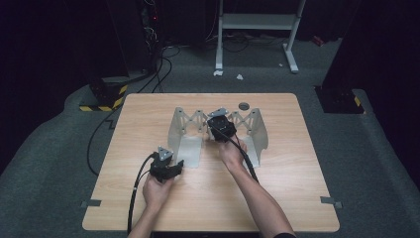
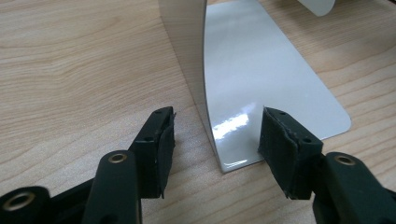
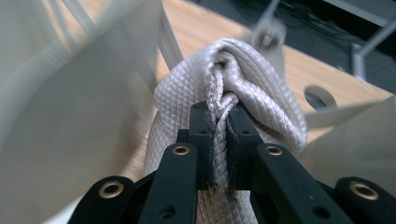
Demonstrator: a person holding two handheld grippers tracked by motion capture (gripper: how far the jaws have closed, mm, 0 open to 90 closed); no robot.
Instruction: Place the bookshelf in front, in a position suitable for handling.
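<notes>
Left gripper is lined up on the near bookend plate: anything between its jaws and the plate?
Nothing visible. The left gripper stands open, jaws straddling the upright plate of the white bookend rack, pads clear of it; bare table around. The right gripper pinches quilted cloth farther off.

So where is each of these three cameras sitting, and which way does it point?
High view: above the person's side, looking forward and down on the table; both forearms and hands show.
Left gripper view: rides the left gripper, looking along its open jaws at the white rack.
Right gripper view: rides the right gripper, jaws pinching quilted cloth.
Shared: high and left views both show the rack.
</notes>
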